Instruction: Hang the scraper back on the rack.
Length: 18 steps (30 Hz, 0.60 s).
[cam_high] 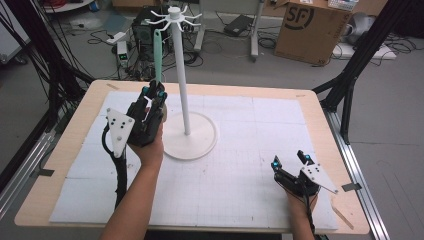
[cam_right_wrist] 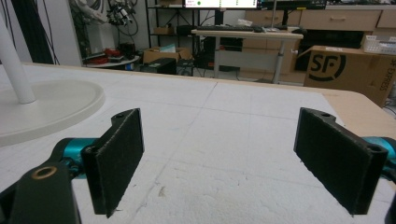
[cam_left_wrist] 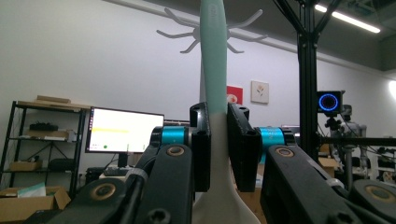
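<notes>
Clamping the mint-green utensil point(cam_high: 158, 55) by its handle, your left gripper point(cam_high: 154, 93) holds it upright beside the white rack pole point(cam_high: 181, 75), its top near the hooks point(cam_high: 176, 17). The rack base point(cam_high: 200, 142) sits on the white mat point(cam_high: 240, 150). Right gripper point(cam_high: 290, 162) rests low on the mat, jaws spread wide, nothing between them.

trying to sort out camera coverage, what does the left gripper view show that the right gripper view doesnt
Left gripper view: the left gripper shut on the mint-green utensil, its handle rising toward the stand's hooks, with a lit monitor behind.
Right gripper view: the right gripper open with nothing between its jaws, low over the white mat, plus the stand's round base and an SF box.
Both: the white stand.
</notes>
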Tool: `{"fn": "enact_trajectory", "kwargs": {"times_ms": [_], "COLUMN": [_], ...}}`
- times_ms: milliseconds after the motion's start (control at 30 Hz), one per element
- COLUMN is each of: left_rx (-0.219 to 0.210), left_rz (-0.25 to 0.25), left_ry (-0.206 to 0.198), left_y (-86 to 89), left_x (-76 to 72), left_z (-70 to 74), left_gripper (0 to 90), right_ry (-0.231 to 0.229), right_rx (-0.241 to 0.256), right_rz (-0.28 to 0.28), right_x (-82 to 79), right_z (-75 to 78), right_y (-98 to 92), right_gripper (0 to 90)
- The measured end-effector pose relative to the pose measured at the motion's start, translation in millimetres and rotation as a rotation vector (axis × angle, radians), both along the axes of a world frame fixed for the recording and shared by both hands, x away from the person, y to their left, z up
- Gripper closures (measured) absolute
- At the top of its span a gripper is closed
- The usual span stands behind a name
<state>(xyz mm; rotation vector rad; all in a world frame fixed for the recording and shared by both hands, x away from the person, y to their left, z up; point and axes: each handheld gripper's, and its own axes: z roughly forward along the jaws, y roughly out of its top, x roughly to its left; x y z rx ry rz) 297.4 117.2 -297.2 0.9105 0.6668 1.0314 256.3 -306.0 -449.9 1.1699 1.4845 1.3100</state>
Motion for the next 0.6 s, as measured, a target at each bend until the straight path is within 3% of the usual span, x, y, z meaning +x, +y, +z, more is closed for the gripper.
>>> {"fn": "enact_trajectory", "kwargs": {"times_ms": [600], "left_rx": [-0.001], "left_rz": [0.003], "left_ry": [-0.005], "left_y": [-0.8], "left_x": [1.3], "left_z": [4.4], "left_gripper": [80.3], "right_ry": [-0.001], "right_rx": [-0.003], "right_rz": [0.0], "right_x": [0.2], "right_z": [-0.1], "right_y": [0.1], "right_gripper": [15.3]}}
